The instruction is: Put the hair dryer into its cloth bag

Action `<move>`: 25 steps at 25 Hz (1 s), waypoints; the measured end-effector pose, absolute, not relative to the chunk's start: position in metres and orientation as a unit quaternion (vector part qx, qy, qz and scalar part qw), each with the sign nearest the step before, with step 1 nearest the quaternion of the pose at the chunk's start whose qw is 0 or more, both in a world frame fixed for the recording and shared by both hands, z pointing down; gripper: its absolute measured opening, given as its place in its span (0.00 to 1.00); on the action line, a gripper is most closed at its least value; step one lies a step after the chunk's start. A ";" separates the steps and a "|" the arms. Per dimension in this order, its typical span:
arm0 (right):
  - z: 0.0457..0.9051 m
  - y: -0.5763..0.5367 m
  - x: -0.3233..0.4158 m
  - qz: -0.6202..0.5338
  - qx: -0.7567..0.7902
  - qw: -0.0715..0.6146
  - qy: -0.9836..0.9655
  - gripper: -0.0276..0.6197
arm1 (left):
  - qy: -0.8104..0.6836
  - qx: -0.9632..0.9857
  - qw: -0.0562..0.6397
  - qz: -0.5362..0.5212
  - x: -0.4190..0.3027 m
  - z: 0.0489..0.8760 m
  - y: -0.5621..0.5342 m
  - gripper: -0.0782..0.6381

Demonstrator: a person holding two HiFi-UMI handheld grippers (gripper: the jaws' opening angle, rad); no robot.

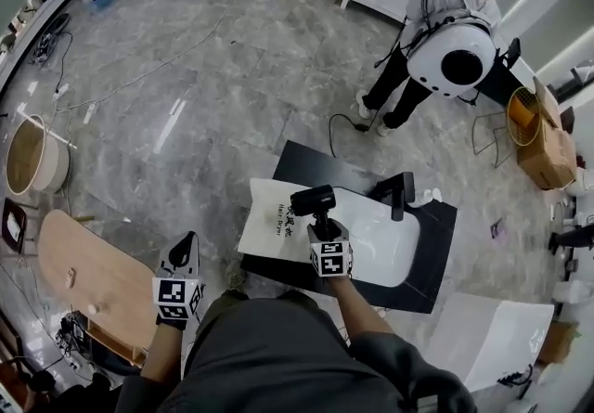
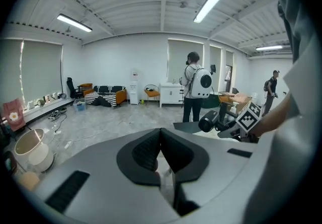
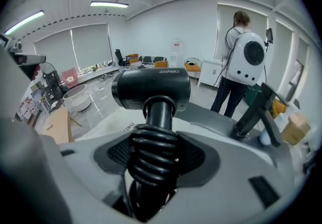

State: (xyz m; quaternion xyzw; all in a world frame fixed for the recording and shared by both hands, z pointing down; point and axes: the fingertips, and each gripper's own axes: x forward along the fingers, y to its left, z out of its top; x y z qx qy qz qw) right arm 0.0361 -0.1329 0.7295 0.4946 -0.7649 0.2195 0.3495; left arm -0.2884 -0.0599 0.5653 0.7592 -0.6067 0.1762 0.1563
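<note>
My right gripper (image 1: 320,224) is shut on the cord-wrapped handle of the black hair dryer (image 1: 313,200), which it holds upright above the black counter (image 1: 436,263). In the right gripper view the barrel of the hair dryer (image 3: 151,89) stands above the right gripper (image 3: 153,160). The white cloth bag (image 1: 272,219) lies flat on the counter's left side, just left of the dryer; the bag (image 3: 108,125) shows under it. My left gripper (image 1: 183,251) hangs off the counter to the left, apart from the bag. The left gripper (image 2: 161,160) is shut with nothing held, and the hair dryer (image 2: 209,121) shows at its right.
A white basin (image 1: 385,249) with a black faucet (image 1: 397,190) is set in the counter. A person with a white backpack (image 1: 450,54) stands beyond. A wooden table (image 1: 88,272) and a round tub (image 1: 32,156) are at left, a cardboard box (image 1: 548,147) at right.
</note>
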 end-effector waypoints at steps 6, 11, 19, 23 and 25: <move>0.696 -0.117 0.057 0.210 0.523 0.326 -0.759 0.41 | -0.583 0.781 0.150 0.166 -0.269 0.564 -0.071 0.11; 0.670 -0.105 0.069 0.203 0.544 0.307 -0.754 0.41 | -0.570 0.792 0.148 0.163 -0.263 0.564 -0.078 0.11; 0.646 -0.086 0.100 0.205 0.585 0.277 -0.734 0.41 | -0.537 0.814 0.145 0.168 -0.236 0.568 -0.082 0.11; 0.642 -0.072 0.123 0.206 0.606 0.267 -0.720 0.41 | -0.513 0.829 0.141 0.172 -0.212 0.572 -0.086 0.11; 0.639 -0.063 0.136 0.209 0.619 0.262 -0.711 0.41 | -0.500 0.837 0.139 0.176 -0.199 0.574 -0.088 0.11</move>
